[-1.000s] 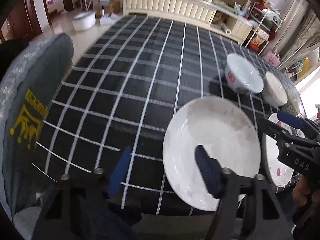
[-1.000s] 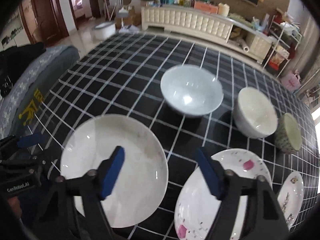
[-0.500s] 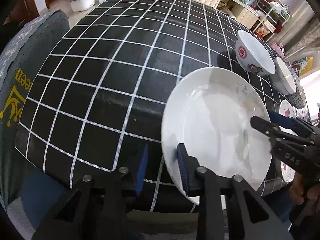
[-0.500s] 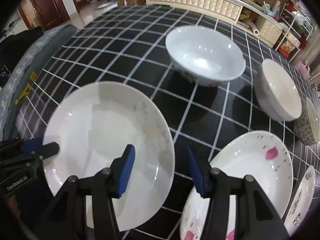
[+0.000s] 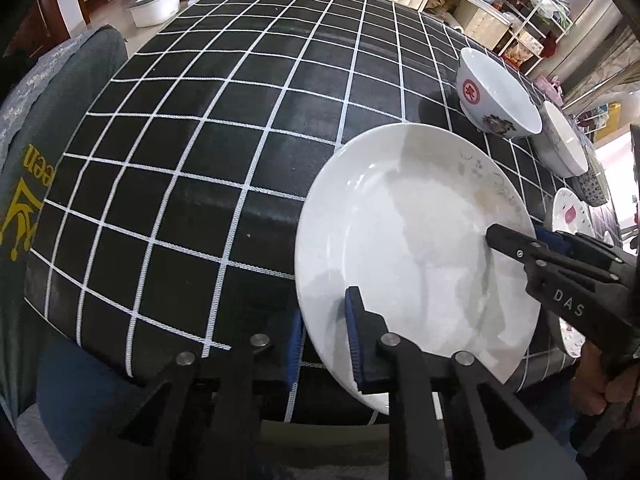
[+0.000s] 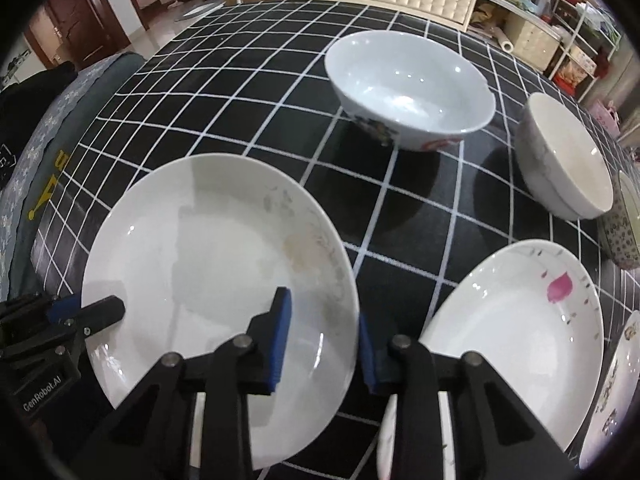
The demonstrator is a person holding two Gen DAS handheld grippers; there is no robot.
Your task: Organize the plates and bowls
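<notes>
A big plain white plate (image 5: 412,248) (image 6: 208,264) lies at the near edge of the black checked table (image 5: 200,160). My left gripper (image 5: 324,340) grips the plate's left rim, one blue pad inside and one outside. My right gripper (image 6: 323,344) straddles the right rim half closed, with a gap between its inner pad and the rim. Each gripper shows in the other's view: the right gripper (image 5: 516,236), the left gripper (image 6: 88,308). A pink-flowered plate (image 6: 516,320) lies just right of the white one.
Behind the plates stand a large white bowl (image 6: 412,88) with a red emblem (image 5: 470,90), a smaller white bowl (image 6: 568,164) and a patterned cup-like bowl (image 6: 624,232). A third decorated plate (image 6: 616,396) sits far right. A grey covered chair (image 5: 40,140) stands left of the table.
Both grippers have come down to the white plate and narrowed from wide open. The left one now clamps the left rim; the right one has drawn in around the right rim.
</notes>
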